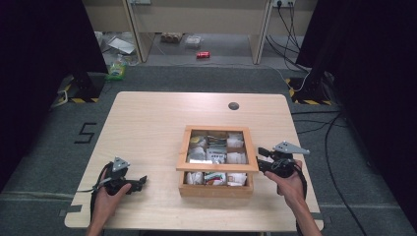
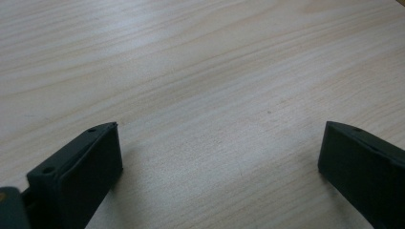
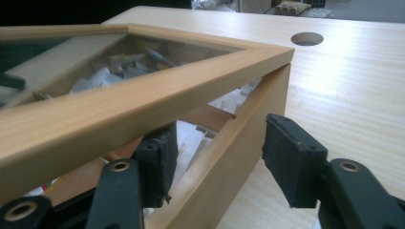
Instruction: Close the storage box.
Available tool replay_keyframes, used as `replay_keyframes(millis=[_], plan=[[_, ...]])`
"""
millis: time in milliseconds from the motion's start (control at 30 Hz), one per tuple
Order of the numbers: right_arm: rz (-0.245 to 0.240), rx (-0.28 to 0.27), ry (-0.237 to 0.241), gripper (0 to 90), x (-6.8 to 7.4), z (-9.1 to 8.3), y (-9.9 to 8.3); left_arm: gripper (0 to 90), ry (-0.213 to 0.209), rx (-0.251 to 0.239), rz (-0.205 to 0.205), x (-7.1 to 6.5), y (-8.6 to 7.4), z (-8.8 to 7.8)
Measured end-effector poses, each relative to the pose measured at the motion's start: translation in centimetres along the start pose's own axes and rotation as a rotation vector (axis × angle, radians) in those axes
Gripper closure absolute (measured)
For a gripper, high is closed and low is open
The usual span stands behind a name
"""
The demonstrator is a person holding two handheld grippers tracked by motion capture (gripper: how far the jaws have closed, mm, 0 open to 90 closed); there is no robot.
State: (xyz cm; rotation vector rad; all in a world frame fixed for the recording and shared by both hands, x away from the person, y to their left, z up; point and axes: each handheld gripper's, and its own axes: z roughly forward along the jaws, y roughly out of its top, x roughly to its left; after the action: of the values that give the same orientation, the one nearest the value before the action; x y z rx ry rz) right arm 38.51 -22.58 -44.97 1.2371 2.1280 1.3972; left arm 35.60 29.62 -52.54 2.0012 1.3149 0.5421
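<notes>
Box lid partly raised, opening not finished
Right gripper (image 3: pixel 215 157) straddles the wooden box (image 1: pixel 216 189) wall under the lid (image 1: pixel 217 167), not pinching; left gripper (image 2: pixel 217 157) rests spread on the worktop (image 1: pixel 147 123).

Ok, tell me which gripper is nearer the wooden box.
Right. The right gripper is at the wooden box, one jaw under the raised lid and one outside the side wall. The left gripper rests on the table, well off to the box's left.

Right gripper (image 1: pixel 259 158) meets the wooden box's (image 1: pixel 216 190) part-raised lid (image 1: pixel 183 147).
</notes>
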Motion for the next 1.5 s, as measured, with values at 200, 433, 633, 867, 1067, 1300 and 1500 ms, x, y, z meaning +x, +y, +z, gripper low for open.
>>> replay_keyframes(millis=[200,433,633,867,1067,1300,1500], plan=[[0.037,0.029,0.000,49.8,-0.9,0.5,-1.3,0.3,0.000,0.000,-0.001,0.0,0.0,0.0],[-0.010,-0.004,-0.013,48.8,-1.2,-0.2,-0.6,0.2,-0.001,0.000,0.000,0.0,0.0,0.0],[0.005,-0.015,-0.056,47.0,-1.4,-1.3,0.2,0.3,0.000,0.000,0.000,0.0,0.0,0.0],[0.052,0.023,-0.096,42.8,-2.8,-1.3,-0.5,0.2,0.000,0.001,0.000,0.0,0.0,0.0],[0.099,0.045,-0.111,38.5,-3.7,-1.1,-1.1,0.3,-0.001,0.000,0.000,0.0,0.0,0.0],[0.131,0.058,-0.116,34.0,-4.3,-0.9,-1.5,0.2,0.000,0.000,0.000,0.0,0.0,0.0],[0.159,0.066,-0.118,32.2,-4.5,-0.9,-1.7,0.2,0.000,0.000,0.000,0.0,0.0,0.0]])
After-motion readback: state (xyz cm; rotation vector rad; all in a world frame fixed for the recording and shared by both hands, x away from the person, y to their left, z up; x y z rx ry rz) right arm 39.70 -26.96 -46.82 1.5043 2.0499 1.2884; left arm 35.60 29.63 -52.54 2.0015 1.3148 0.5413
